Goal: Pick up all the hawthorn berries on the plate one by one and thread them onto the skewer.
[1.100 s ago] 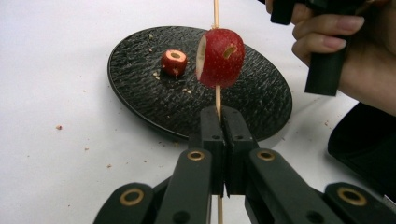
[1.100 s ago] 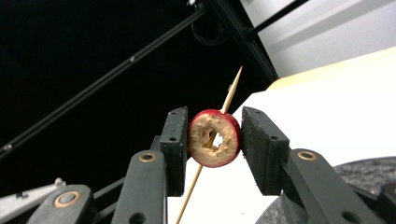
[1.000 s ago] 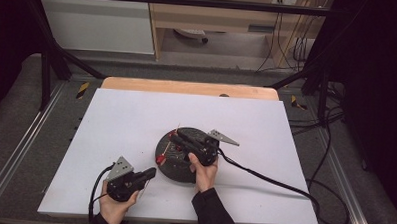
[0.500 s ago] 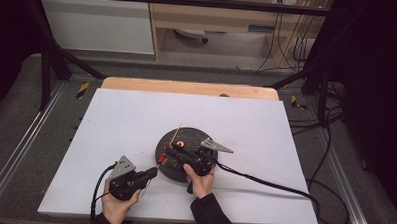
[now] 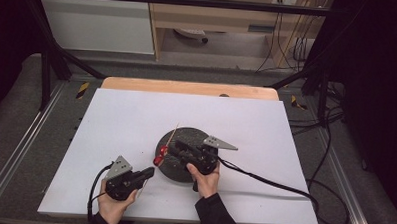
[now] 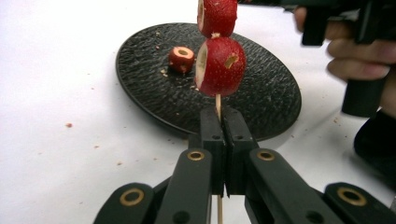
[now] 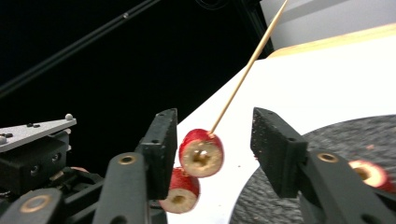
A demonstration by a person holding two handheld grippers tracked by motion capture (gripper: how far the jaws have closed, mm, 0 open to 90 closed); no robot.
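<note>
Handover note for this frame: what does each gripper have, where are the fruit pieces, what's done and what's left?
Left gripper: shut on the skewer, low on the stick.
Right gripper: open, fingers either side of the upper fruit piece, not clamped.
Done: two red fruit pieces threaded; the lower fruit piece sits just above the left gripper.
Left: one loose fruit piece lies on the black plate; likely thread it next.
</note>
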